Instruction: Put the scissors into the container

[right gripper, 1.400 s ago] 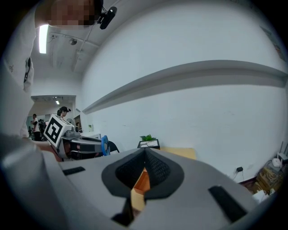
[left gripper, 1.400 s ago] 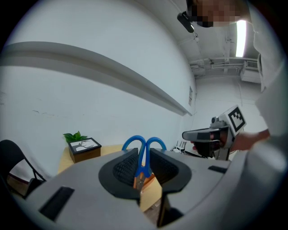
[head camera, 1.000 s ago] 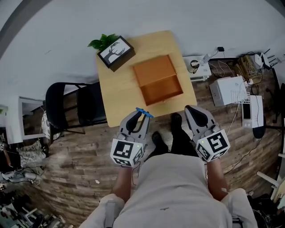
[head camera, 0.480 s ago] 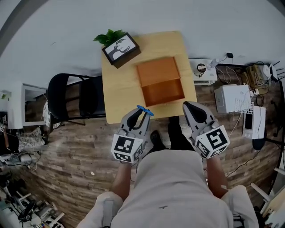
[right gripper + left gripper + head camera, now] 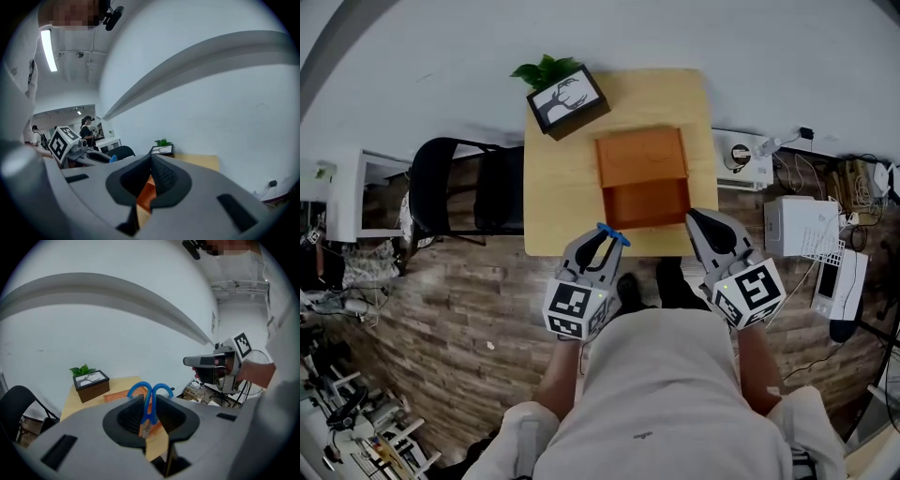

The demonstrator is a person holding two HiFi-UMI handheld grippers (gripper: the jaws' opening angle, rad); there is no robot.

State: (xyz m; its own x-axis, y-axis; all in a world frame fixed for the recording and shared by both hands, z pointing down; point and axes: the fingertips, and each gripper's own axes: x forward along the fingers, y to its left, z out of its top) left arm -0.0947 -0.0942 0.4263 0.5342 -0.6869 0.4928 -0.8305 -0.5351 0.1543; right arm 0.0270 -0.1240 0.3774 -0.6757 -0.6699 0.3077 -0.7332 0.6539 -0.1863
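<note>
Blue scissors (image 5: pixel 612 234) sit in our left gripper (image 5: pixel 598 244) in the head view, at the near edge of the wooden table (image 5: pixel 558 187), short of the orange container (image 5: pixel 643 202). Our left gripper view shows the jaws clamped on them just below the handles. Our right gripper view shows the right gripper (image 5: pixel 151 163) pressed together, holding nothing.

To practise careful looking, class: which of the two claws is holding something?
The left claw: its jaws are shut on the blue-handled scissors. The right claw is shut too, but with nothing between its jaws.
</note>
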